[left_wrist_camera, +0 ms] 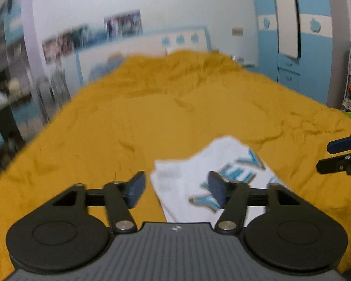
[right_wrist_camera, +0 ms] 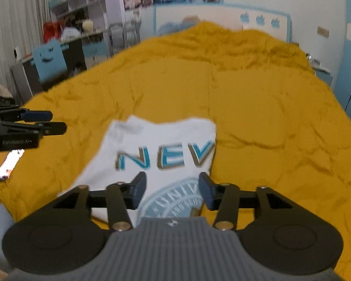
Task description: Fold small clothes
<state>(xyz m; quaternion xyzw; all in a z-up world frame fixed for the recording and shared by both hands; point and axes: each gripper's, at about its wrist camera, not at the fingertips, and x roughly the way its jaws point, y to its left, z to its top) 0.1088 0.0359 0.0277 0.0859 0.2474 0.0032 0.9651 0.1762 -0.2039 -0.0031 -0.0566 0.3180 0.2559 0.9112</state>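
A folded white T-shirt with blue letters and a round blue print lies flat on the mustard bedspread. In the left wrist view the T-shirt lies under the right half of my left gripper. That gripper hangs above the cloth, open, with nothing between its blue pads. My right gripper hovers over the near edge of the shirt, open and holding nothing. Each gripper shows at the edge of the other's view: the right gripper at the right, the left gripper at the left.
The mustard bedspread covers the whole bed up to a white and blue headboard. A lit phone lies on the bed at the left edge. A desk with a blue chair stands left, a blue wardrobe right.
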